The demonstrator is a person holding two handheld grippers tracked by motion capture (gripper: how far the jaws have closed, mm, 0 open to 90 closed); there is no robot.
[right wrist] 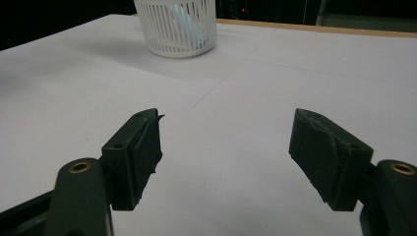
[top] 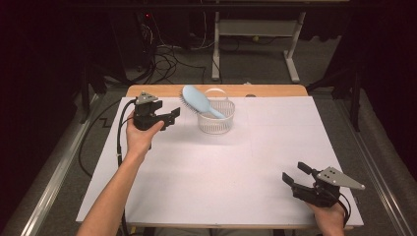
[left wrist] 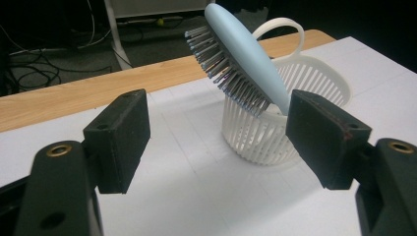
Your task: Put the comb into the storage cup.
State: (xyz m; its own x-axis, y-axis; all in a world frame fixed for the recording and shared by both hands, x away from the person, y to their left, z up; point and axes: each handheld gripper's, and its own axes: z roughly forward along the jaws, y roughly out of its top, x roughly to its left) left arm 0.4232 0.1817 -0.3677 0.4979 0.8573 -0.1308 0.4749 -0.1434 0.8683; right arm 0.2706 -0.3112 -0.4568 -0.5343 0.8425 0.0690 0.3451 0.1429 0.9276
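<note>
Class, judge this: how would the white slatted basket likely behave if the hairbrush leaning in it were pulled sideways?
The basket looks thin-walled and light, so it would probably slide or tip. The hairbrush leans far past its rim, likely adding leverage. The smooth white table cover probably offers little grip.

left gripper (top: pixel 173 115): held raised, jaws wide apart | right gripper (top: pixel 294 176): low, jaws wide apart

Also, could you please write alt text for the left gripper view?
A light blue hairbrush stands tilted in a white slatted basket, handle down, bristles facing the camera. The left gripper is open before it, holding nothing, above the white table.
</note>
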